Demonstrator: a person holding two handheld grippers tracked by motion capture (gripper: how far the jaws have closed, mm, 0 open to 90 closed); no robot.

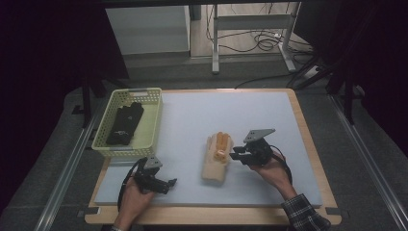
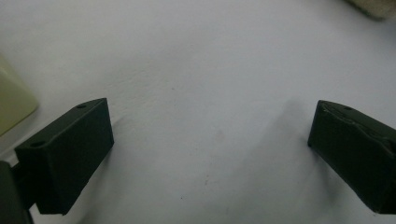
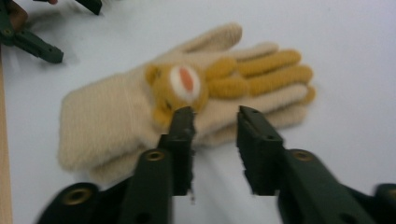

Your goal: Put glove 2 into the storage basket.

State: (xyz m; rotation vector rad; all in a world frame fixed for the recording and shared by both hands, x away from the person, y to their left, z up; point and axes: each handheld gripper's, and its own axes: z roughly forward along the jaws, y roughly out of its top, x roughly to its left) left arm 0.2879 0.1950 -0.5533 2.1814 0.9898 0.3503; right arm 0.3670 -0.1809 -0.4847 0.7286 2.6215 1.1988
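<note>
We find the cream glove lying flat on the pale mat near the middle of the desk, cuff toward the person, with orange-yellow fingers and a small bear face on its back. It appears to be a stacked pair, though we cannot confirm this. The right gripper sits at the glove's near long edge, its jaws partly apart with only bare mat between them; one jaw tip overlaps the knit edge, but nothing is clamped. We judge the step in hand to be taking hold of the glove. To do it well, we advise pushing the jaws further over the edge so that both straddle a fold of fabric, low against the mat, before closing; a bite at the very rim would likely slip or lift one layer only. The left gripper rests well apart near the desk's front edge, jaws wide and holding nothing. A yellow basket at the far left holds a dark glove.
</note>
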